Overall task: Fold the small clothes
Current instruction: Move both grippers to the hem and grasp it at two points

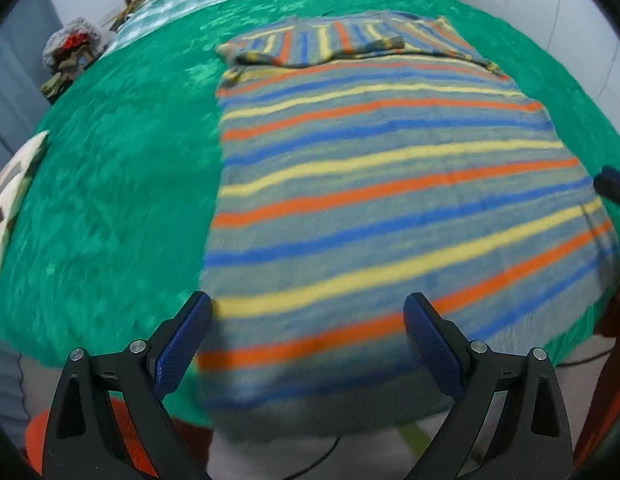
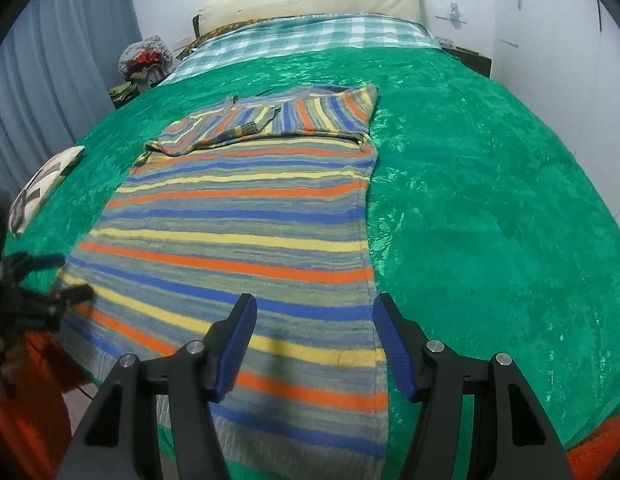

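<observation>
Garment: your striped knitted sweater in grey, orange, blue and yellow (image 2: 246, 216) lies flat down the middle of the green plush bedspread (image 2: 489, 200), sleeves already folded across the chest at the top of both frames, hem hanging over the bed's near edge at the bottom.
Left gripper: your left gripper (image 1: 306, 328) hovers above the hem with its jaws spread wide and nothing between the pads; the sweater's left edge runs just inside its left finger.
Right gripper: your right gripper (image 2: 313, 340) stands about half open, straddling the sweater's right side seam low in the frame. It appears to hold nothing, though contact with the cloth is hard to judge.
Handling: expect a soft, limp, fairly light knit that sags and stretches; the plush cover will likely drag on it.
Where to hold: pinch both hem corners through the full thickness, one per gripper, and lift together.
</observation>
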`<state>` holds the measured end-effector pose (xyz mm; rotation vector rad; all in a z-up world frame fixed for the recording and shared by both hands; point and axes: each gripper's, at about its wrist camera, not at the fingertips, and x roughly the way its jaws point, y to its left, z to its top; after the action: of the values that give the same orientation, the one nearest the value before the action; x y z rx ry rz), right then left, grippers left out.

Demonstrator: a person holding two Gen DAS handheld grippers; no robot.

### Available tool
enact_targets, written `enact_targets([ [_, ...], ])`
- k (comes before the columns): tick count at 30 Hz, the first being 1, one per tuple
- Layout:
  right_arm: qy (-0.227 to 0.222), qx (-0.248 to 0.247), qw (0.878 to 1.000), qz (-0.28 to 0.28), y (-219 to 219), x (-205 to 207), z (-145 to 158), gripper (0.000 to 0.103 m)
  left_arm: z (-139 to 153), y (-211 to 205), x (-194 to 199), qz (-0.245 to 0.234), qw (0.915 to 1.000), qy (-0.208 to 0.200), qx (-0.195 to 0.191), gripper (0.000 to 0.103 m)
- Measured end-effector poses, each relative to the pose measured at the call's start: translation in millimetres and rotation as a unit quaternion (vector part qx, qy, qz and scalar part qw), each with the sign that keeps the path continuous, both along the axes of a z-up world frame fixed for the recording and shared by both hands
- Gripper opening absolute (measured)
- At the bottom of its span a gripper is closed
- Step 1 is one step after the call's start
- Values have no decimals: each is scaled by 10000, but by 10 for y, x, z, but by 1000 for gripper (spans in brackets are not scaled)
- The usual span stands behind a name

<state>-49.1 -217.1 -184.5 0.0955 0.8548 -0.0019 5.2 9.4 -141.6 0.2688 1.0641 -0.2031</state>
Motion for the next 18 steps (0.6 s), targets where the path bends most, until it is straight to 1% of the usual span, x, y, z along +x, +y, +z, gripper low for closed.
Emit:
enact_targets([
  [2, 35, 31, 10000, 4, -21, -5, 33, 61, 129, 178, -31, 202, 9997, -155, -72, 97],
  [5, -38, 199, 9996, -209, -249, -42, 211, 61, 224, 534, 33, 626, 9970, -192, -404, 99],
  [6, -47, 227, 9992, -316, -340, -62, 257, 62, 214, 673, 64, 804, 9952, -98, -547, 99],
  [8, 53, 369, 9978, -553, -587, -112, 325, 66, 111, 885, 129, 1089, 9904, 276, -811, 98],
  [10, 361, 724, 9942, -709, -848, -177, 325, 66, 21, 935, 123, 1103, 9869, 570, -1030, 98],
  [11, 611, 987, 9906, -730, -965, -218, 288, 66, -28, 904, 106, 1003, 9861, 723, -1112, 98],
  [13, 987, 1375, 9835, -636, -1038, -262, 205, 66, -102, 772, 54, 732, 9874, 927, -1053, 95],
  [14, 1281, 1674, 9766, -433, -1017, -276, 120, 66, -142, 705, 29, 609, 9884, 1018, -946, 91],
  [15, 1473, 1844, 9714, -251, -978, -277, 56, 66, -167, 659, 7, 539, 9891, 1072, -857, 84],
  [16, 1684, 1933, 9666, -23, -897, -272, -24, 66, -201, 606, -21, 476, 9898, 1127, -729, 83],
  [17, 1862, 1912, 9636, 143, -816, -260, -97, 66, -212, 576, -33, 462, 9900, 1147, -677, 81],
  [18, 2014, 1862, 9614, 227, -766, -234, -175, 66, -228, 557, -44, 460, 9895, 1201, -659, 73],
])
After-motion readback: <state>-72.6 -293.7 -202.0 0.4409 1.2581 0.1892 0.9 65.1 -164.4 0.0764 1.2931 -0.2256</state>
